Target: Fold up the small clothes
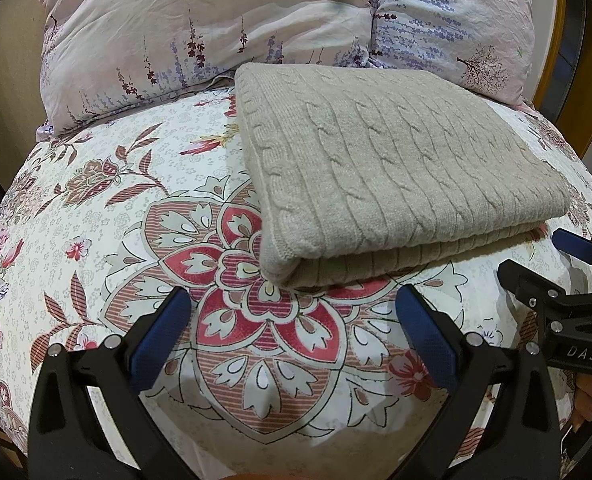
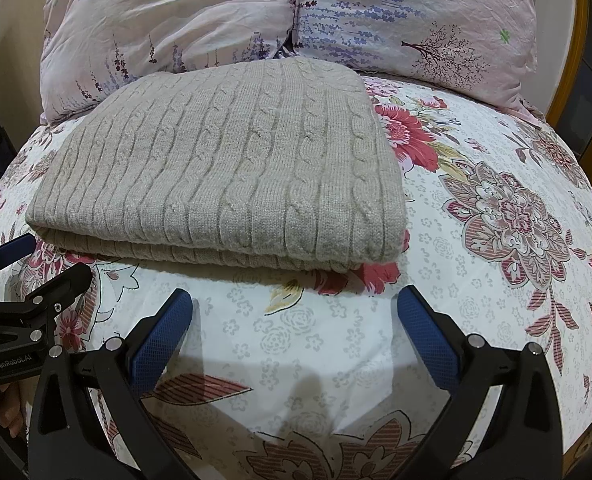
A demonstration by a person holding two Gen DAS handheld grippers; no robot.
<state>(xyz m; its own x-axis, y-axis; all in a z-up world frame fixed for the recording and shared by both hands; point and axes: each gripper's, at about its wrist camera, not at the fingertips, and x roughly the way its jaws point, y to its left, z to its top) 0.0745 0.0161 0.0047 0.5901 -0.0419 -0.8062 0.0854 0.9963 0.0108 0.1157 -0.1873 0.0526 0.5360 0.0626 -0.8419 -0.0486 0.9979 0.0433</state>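
Beige cable-knit sweater lies folded into a thick rectangle on the bed, on a floral sheet of red, pink and grey blooms over white. Layers stacked; rounded fold edge faces the cameras, lower layers showing beneath it. Far edge of the sweater sits against or just in front of two pale pillows printed with purple lavender sprigs; contact cannot be confirmed. Left claw hovers just short of the sweater's near left corner, blue pads spread wide, nothing between them, only sheet pattern below. Right claw likewise spread wide and empty, positioned near the sweater's near edge toward its right corner, over plain sheet. Neither claw touches the knit. Each claw appears at the edge of the other's view, flanking the garment side by side. Sweater surface looks smooth, cables running front to back.
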